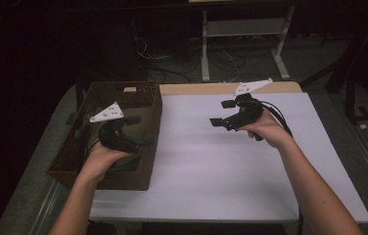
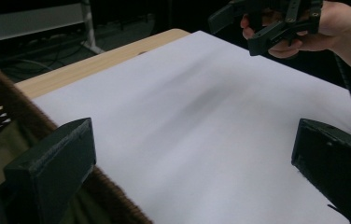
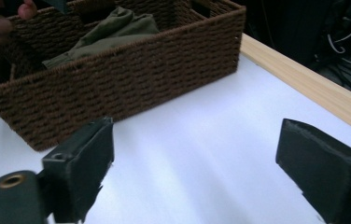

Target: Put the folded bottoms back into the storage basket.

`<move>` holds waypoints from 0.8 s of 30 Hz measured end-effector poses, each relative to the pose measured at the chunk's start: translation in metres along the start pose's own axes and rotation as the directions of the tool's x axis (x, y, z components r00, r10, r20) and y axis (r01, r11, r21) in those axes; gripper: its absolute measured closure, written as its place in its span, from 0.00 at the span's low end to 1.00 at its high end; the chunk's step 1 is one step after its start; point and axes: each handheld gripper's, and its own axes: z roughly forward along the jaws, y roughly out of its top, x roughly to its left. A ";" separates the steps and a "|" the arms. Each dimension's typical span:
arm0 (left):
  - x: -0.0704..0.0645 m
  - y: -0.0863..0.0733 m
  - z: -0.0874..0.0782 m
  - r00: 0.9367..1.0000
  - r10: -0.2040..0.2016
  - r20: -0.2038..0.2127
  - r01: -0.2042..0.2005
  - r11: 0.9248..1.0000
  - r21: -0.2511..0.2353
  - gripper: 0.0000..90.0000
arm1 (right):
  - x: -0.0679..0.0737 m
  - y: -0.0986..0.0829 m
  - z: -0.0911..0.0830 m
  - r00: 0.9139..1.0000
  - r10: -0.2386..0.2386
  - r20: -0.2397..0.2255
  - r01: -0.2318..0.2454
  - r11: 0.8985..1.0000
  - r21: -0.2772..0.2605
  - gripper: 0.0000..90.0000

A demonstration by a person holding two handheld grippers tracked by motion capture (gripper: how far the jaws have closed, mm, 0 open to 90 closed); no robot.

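A brown wicker basket [image 1: 155, 128] stands on the left part of the white tabletop [image 1: 211, 161], with an olive green cloth [image 3: 113, 28] lying inside it. My left gripper [image 1: 140, 131] hovers over the basket's right side, open, with nothing between its jaws; in the left gripper view the left gripper [image 2: 194, 172] looks past the basket rim [image 2: 22, 109] across the tabletop. My right gripper [image 1: 222, 112] is held above the table's far middle, open and empty, pointing toward the basket [image 3: 131, 79]. The right gripper [image 3: 197, 177] frames bare white table.
A light wooden strip [image 1: 196, 88] runs along the table's far edge. Behind it on the dark floor are a white metal stand [image 1: 243, 29] and loose cables [image 1: 172, 63]. The white surface stretches right of the basket to the table's front and right edges.
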 end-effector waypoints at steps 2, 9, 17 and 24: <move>-0.002 -0.002 0.002 1.000 0.003 0.008 -0.002 1.000 -0.009 0.00 | -0.001 -0.005 -0.008 1.000 0.010 0.011 -0.010 1.000 -0.005 0.09; -0.006 -0.011 0.009 0.999 0.001 0.032 -0.001 1.000 0.003 0.00 | -0.004 -0.022 -0.036 0.998 0.032 0.056 -0.031 0.999 -0.017 0.03; -0.005 -0.014 0.011 0.999 -0.006 0.039 0.005 1.000 0.008 0.00 | -0.006 -0.044 -0.064 0.993 0.073 0.096 -0.070 0.997 -0.035 0.01; -0.004 -0.014 0.013 0.999 -0.008 0.038 0.007 1.000 0.010 0.00 | -0.005 -0.065 -0.089 0.988 0.091 0.124 -0.085 0.995 -0.051 0.01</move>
